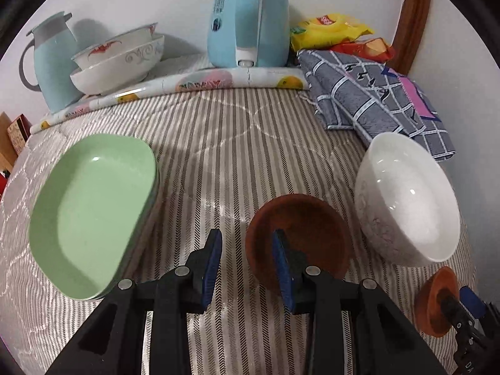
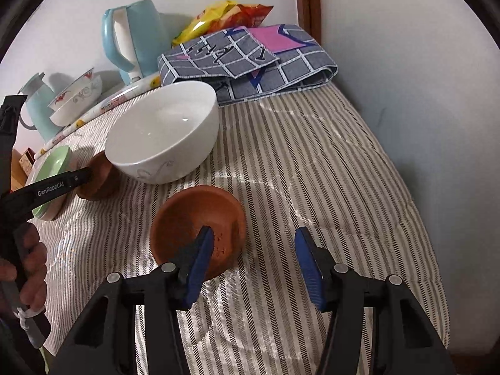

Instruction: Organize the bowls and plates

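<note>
Bowls and plates: mostly unsorted on the striped grey cloth (image 2: 312,172).
Landmark: large white ceramic bowl (image 2: 162,131).
Brown clay dish (image 2: 200,222): just in front of landmark; right gripper (image 2: 253,262) straddles its rim, jaws apart, not pressing.
Second brown clay dish (image 1: 300,237): left of landmark; left gripper (image 1: 247,262) likewise apart at its rim.
Green plastic plates (image 1: 93,212): stacked, far left.
Left: nest the dishes, judged.

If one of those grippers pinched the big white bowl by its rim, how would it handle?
The large glossy white ceramic bowl looks glazed, so probably slippery. It seems thick-walled, likely heavy for a one-sided pinch and apt to tilt. It sits on soft striped cloth, so pushing may rock it.
</note>
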